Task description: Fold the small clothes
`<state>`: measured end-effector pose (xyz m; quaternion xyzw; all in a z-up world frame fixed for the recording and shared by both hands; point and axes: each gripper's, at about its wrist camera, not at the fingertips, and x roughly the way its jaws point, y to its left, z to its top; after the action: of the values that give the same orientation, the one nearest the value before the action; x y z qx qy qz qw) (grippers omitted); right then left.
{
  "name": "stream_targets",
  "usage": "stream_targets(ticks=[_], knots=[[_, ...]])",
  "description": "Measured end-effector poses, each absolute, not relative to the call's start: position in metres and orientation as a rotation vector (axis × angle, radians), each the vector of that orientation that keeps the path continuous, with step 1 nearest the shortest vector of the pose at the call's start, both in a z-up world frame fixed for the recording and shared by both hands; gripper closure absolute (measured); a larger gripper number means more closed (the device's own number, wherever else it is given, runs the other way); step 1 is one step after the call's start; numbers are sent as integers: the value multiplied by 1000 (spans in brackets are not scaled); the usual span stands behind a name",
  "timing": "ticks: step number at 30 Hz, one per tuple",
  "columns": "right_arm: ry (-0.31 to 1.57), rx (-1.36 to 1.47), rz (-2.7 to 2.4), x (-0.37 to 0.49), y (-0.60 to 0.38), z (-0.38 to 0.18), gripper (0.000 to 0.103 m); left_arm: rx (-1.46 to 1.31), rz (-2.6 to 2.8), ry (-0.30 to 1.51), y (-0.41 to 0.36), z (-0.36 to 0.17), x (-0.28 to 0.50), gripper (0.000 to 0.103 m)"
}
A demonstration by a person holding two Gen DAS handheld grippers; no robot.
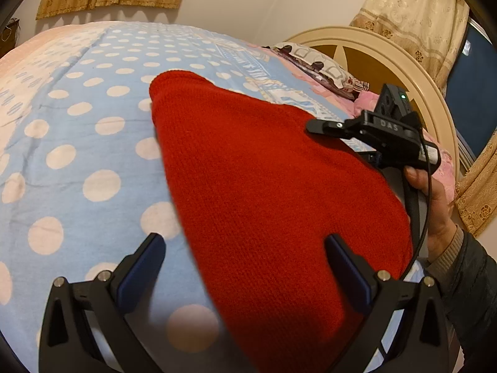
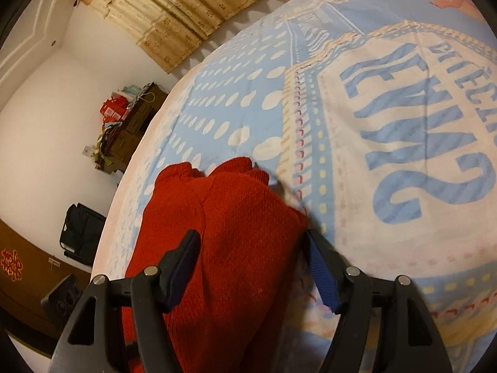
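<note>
blue polka-dot bedspread (image 1: 77, 130) is spread under everything. red knitted garment (image 1: 264, 186) lies on it, already doubled; judged soft, limp, non-slip, best taken at an edge or corner. patterned pillow (image 1: 323, 68) lies well apart, nothing obstructs. left gripper (image 1: 245, 267) jaws are apart, over the hem. right gripper (image 2: 251, 264) jaws are apart, straddling the knit.

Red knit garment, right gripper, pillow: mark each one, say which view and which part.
Red knit garment (image 1: 264, 186): left wrist view, middle of its flat top surface.
Right gripper (image 1: 315, 126): left wrist view, tip of its black fingers over the garment's far edge.
Pillow (image 1: 320, 68): left wrist view, patterned top face by the headboard.
</note>
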<state>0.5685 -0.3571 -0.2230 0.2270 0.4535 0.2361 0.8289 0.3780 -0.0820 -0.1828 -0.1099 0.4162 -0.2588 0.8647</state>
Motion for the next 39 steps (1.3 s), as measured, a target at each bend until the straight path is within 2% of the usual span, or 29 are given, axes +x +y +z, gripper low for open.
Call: stream_targets(ticks=[3,5,6,12,14,18,21,30,39], knots=[[960,488,498,572,-355,-225,40,-232,-543,873,-82,-183,378,0],[965,490,504,575,-353,-227,54,-237,-548,876,-82,-183,379,0],[976,503,520,576,-352,-230,67,-243,-554,879,-82,-183,380,0],[978,520,549,569,-352,-228,76,-282,-591,883,-79,-183,384,1],[953,527,560,562,-350,-222,78,-293,-635,875,-80,-183,383,24],[906,538,566,552,-346,-212,79,-292,-637,831,-78,-175,376,52],[878,547,571,544,-344,-202,80,-310,-630,814,-73,-166,373,62],[830,521,651,510,-306,-164,81,-293,-627,745,-38,-129,339,63],[843,493,791,481,-215,-149,81,-283,-530,709,32,-112,287,63]])
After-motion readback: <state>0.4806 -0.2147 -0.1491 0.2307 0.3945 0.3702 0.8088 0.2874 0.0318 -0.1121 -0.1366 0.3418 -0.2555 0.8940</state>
